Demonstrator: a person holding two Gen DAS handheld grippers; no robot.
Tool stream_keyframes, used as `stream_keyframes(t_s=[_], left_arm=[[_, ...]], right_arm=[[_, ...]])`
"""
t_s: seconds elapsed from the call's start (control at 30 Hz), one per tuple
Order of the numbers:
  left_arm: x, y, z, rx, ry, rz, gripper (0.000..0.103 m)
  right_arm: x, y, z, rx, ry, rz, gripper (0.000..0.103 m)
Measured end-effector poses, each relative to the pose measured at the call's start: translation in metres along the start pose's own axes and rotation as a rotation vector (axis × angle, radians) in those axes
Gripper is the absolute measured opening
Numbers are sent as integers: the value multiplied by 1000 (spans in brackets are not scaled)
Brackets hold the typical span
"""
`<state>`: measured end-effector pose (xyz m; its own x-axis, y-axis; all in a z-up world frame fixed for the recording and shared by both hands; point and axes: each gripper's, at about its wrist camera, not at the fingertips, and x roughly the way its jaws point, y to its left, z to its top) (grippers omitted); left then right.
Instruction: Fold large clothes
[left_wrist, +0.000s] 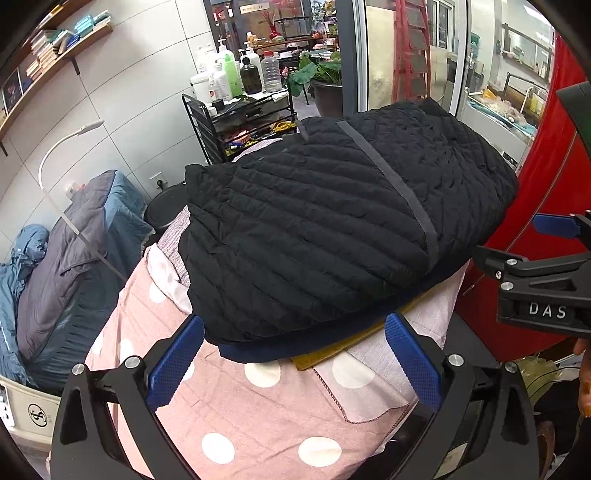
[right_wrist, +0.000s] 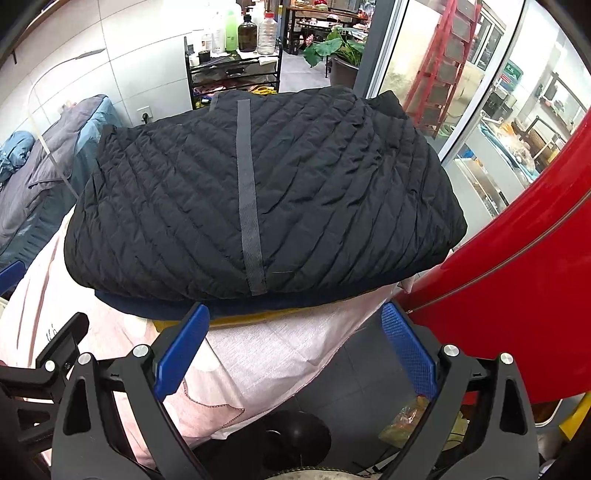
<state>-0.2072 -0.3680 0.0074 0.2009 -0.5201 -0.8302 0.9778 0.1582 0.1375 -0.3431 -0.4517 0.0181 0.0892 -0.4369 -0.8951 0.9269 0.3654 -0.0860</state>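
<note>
A black quilted jacket (left_wrist: 332, 221) with a grey strip down its middle lies folded on a small table covered by a pink polka-dot cloth (left_wrist: 258, 406). It rests on a navy garment (left_wrist: 258, 352) and a yellow one (left_wrist: 332, 354). The jacket also shows in the right wrist view (right_wrist: 258, 195). My left gripper (left_wrist: 293, 354) is open and empty just in front of the stack's near edge. My right gripper (right_wrist: 295, 343) is open and empty at the stack's near right edge; it also shows at the right of the left wrist view (left_wrist: 535, 258).
A red curved panel (right_wrist: 517, 277) stands close on the right. A black wire rack (left_wrist: 236, 125) with bottles stands behind the table. A pile of blue and grey bedding (left_wrist: 74, 258) lies on the left beside a white lamp (left_wrist: 59, 155). A black stool (right_wrist: 295, 435) is below.
</note>
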Motion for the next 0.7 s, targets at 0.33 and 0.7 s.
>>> stream_keyframes(t_s=[0.33, 0.7], left_arm=[[2, 2, 3, -13, 9, -5, 97], [5, 4, 5, -18, 23, -2, 97]], right_arm=[[-3, 2, -2, -4, 1, -4, 93], [-2, 2, 0, -16, -3, -9, 93]])
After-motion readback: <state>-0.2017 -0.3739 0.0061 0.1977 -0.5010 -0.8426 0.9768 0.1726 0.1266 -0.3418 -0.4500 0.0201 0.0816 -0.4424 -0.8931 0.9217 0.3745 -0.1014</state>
